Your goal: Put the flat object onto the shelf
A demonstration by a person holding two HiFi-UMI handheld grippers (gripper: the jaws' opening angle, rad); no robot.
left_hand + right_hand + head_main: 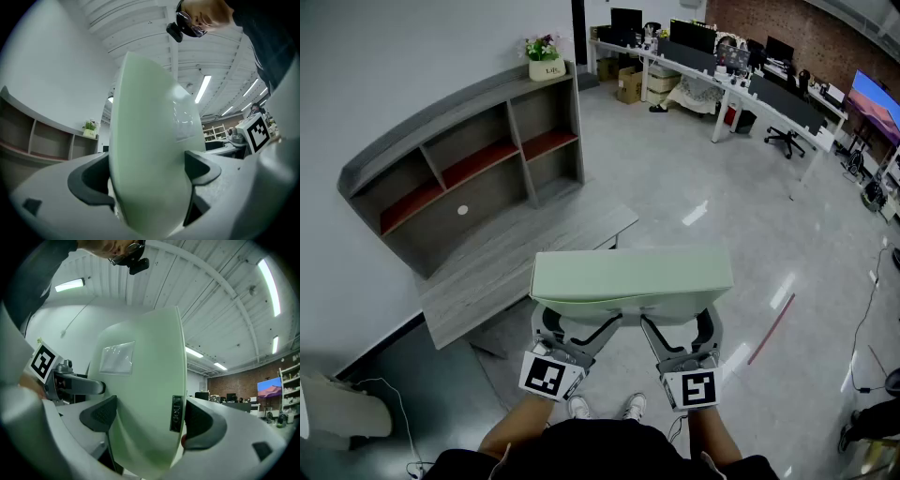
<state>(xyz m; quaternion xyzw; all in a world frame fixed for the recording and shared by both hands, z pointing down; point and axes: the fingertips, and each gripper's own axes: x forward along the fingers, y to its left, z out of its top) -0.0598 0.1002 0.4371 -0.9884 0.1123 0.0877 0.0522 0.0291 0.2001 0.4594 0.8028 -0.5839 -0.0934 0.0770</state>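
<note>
Gripped wide in left gripper and right gripper: pale green flat plastic case, long axis crosswise. Ahead-left, nearer left gripper: grey wooden shelf unit.

Flower pot atop grey shelf

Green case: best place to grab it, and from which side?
Take the green case by its edge nearest the person, coming from the person's side, one gripper toward each end. It is wide and flat, so a single middle grip would likely let it swing. The left gripper and right gripper are clamped that way, the case filling each pair of jaws.
</note>
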